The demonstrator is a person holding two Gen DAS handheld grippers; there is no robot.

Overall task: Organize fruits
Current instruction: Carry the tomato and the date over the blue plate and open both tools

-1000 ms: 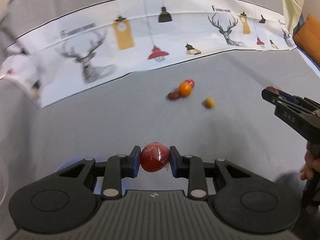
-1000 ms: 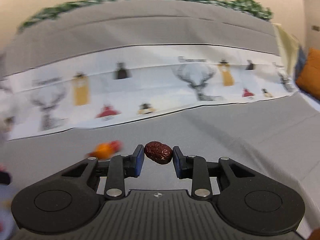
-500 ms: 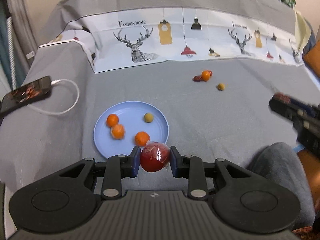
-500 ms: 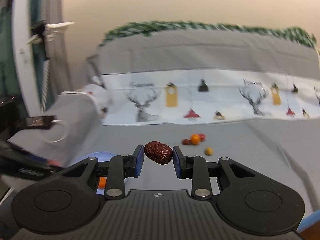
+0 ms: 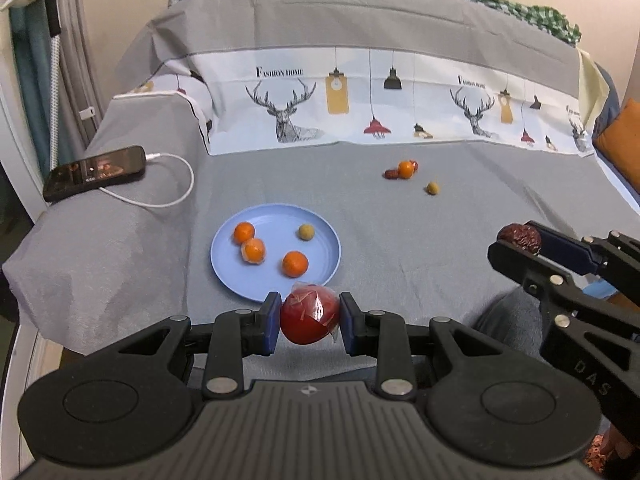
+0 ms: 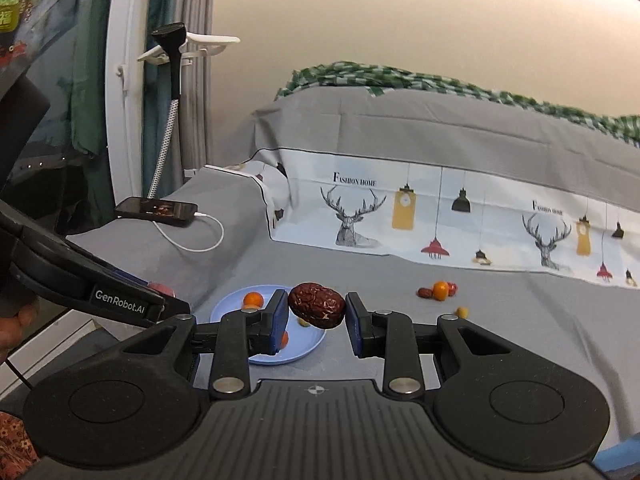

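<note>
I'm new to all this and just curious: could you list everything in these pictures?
plate: one, light blue, on the grey cover
oranges: three, orange, on the plate
small ball fruit: one, yellow-brown, on the plate
loose fruit: small cluster, orange and dark red, farther back
lone fruit: one, yellow-brown, beside the cluster
phone: one, black, left edge, white cable plugged in
left tool: shut on wrapped red fruit
right tool: shut on wrinkled dark red date

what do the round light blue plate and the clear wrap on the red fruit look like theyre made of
Round light blue plate: likely plastic or melamine, judging by its matte, even colour and thin raised rim. Clear wrap on the red fruit: thin plastic film, crinkled with bright glare, held between the left gripper pads.
</note>
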